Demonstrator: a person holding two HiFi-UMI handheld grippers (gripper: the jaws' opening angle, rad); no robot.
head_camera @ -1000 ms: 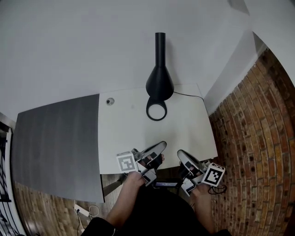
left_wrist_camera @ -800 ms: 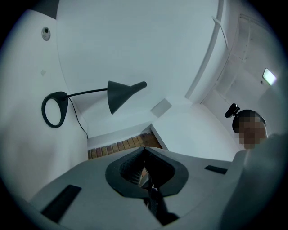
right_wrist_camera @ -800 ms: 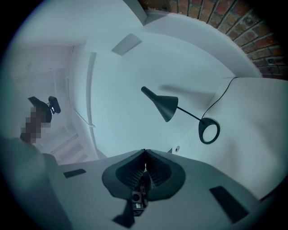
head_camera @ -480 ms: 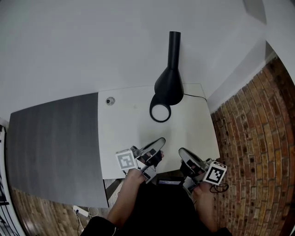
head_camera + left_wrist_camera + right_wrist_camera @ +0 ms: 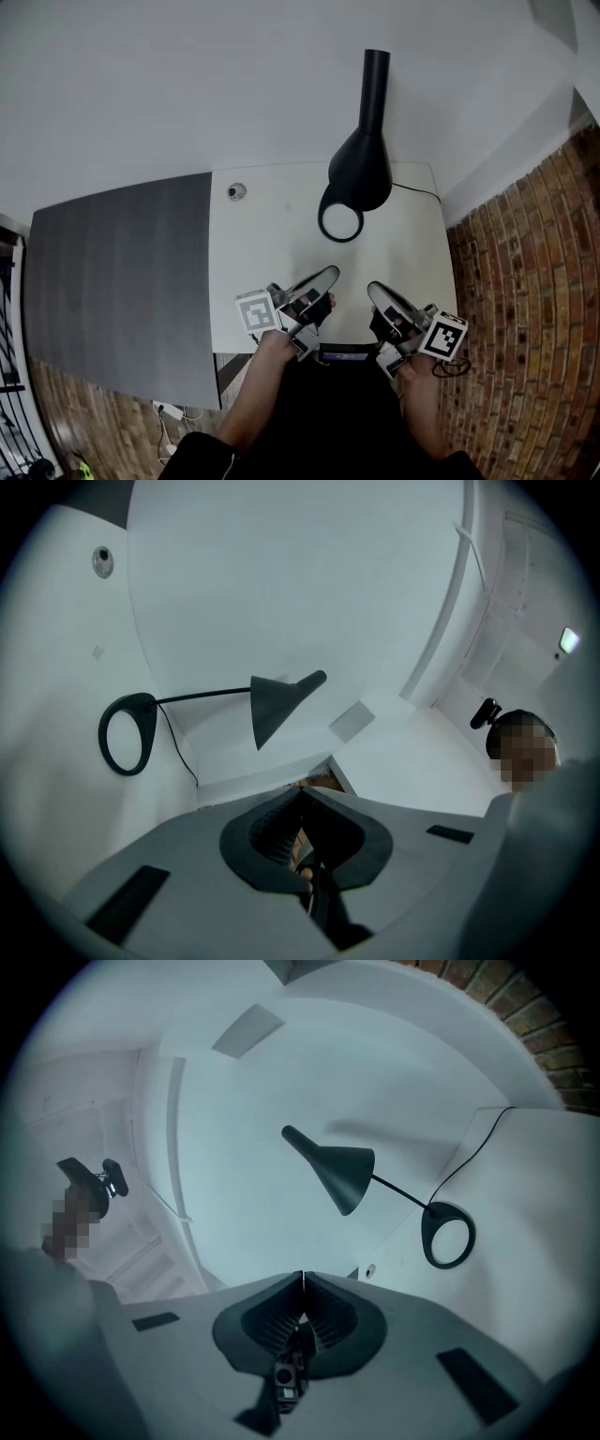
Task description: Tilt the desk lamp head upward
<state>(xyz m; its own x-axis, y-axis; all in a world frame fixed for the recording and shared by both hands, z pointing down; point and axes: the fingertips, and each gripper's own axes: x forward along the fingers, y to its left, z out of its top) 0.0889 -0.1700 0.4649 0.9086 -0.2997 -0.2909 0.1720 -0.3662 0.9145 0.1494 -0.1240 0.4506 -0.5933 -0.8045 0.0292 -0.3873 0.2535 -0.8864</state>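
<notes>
Simply one desk lamp (image 5: 359, 172), one desk (image 5: 270, 239), two closed tools (image 5: 328, 274) (image 5: 373, 288)

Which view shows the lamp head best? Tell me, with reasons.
The right gripper view: the lamp head shows side-on, its cone outline clear against the wall. The left gripper view also shows it side-on, but turned sideways. The head view sees it from above, foreshortened.

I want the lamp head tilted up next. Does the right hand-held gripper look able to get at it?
Probably yes: only bare desk lies between the right hand-held gripper and the lamp head; its jaws are shut.
</notes>
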